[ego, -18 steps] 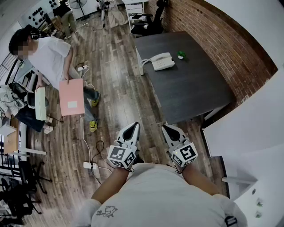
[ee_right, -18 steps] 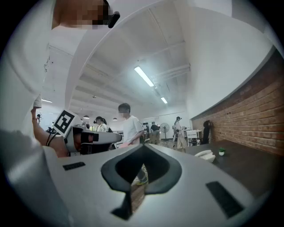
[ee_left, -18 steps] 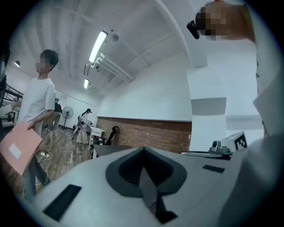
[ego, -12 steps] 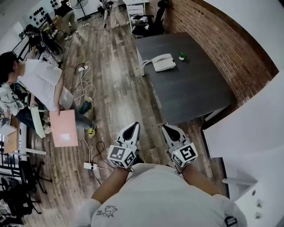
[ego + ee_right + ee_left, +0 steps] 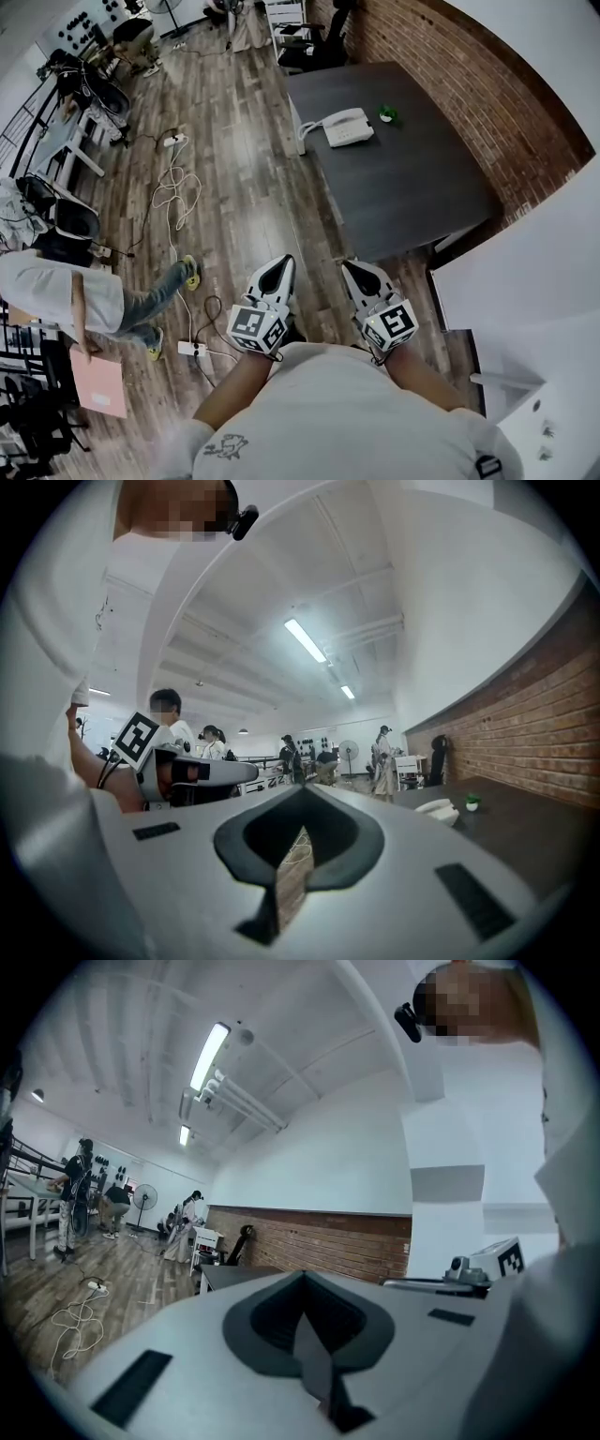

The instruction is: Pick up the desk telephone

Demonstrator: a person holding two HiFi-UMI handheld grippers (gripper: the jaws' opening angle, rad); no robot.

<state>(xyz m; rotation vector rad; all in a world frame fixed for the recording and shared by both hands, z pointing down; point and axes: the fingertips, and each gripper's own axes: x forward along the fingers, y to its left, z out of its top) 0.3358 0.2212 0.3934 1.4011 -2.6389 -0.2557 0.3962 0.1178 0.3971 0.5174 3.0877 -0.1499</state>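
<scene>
Both tools were held level, close in front of the person's body. The left tool (image 5: pixel 277 267) had its jaws pressed together with nothing between them, and the right tool (image 5: pixel 355 273) was closed and empty too. Neither could take anything until its jaws were spread, so a reach made like this would likely only push the phone.

Down and to the left of the left tool, a power strip (image 5: pixel 190 349) and loose cables (image 5: pixel 172 192) lay on the wooden floor (image 5: pixel 253 197). A step to that side risked a snagged foot. Another person (image 5: pixel 58 292) stood further left, well apart.

Ahead of the right tool began the dark table (image 5: pixel 412 197), its near corner close enough to bump on the approach.

The desk telephone (image 5: pixel 346 127) sat well ahead of both tools, at the table's far end near its left edge. What looked like a white cord (image 5: pixel 302 134) looped over that edge and could catch or drag during a lift. The handset probably rested loose, so a tilted lift might tip it off. A small green thing (image 5: pixel 386 115) just to the right of the phone could be knocked by a wide right-hand reach.
</scene>
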